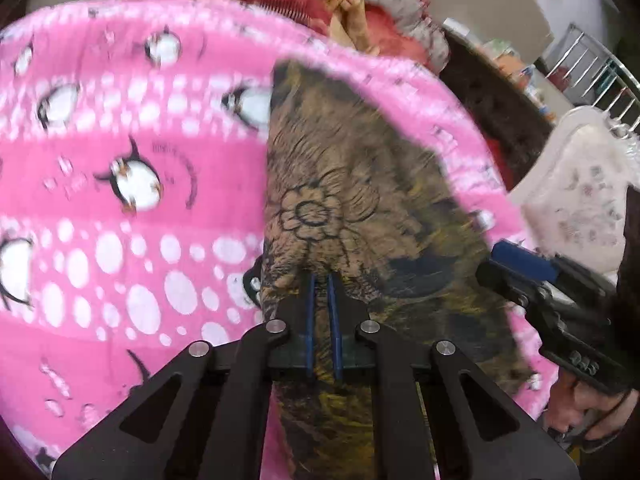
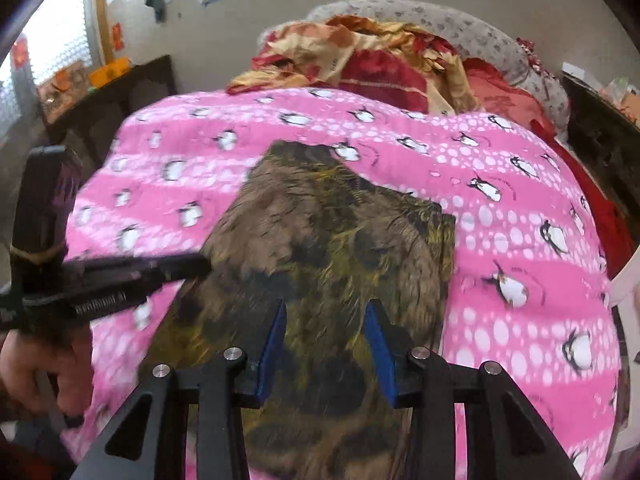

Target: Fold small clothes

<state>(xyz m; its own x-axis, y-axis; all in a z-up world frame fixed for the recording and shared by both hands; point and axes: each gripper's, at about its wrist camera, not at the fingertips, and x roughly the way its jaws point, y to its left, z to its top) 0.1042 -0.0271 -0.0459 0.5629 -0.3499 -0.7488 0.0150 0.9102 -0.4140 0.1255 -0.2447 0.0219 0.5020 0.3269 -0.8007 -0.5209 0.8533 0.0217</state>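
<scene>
A small brown, yellow and black flower-print garment (image 1: 344, 216) lies spread on a pink penguin blanket (image 1: 120, 200). My left gripper (image 1: 323, 280) is nearly shut, its blue pads pinching a fold of the garment's near edge. In the right wrist view the garment (image 2: 328, 240) lies flat, its far part folded over. My right gripper (image 2: 325, 312) is open just above the garment's near part, holding nothing. The left gripper (image 2: 188, 268) reaches in from the left at the garment's left edge. The right gripper (image 1: 504, 268) shows at the right edge of the left wrist view.
A red and gold quilt (image 2: 360, 56) is heaped at the far end of the bed, with a grey floral pillow (image 2: 460, 28) behind it. A dark cabinet (image 2: 120, 92) stands at the far left. A white chair (image 1: 580, 192) and a metal rack (image 1: 592, 68) stand to the right.
</scene>
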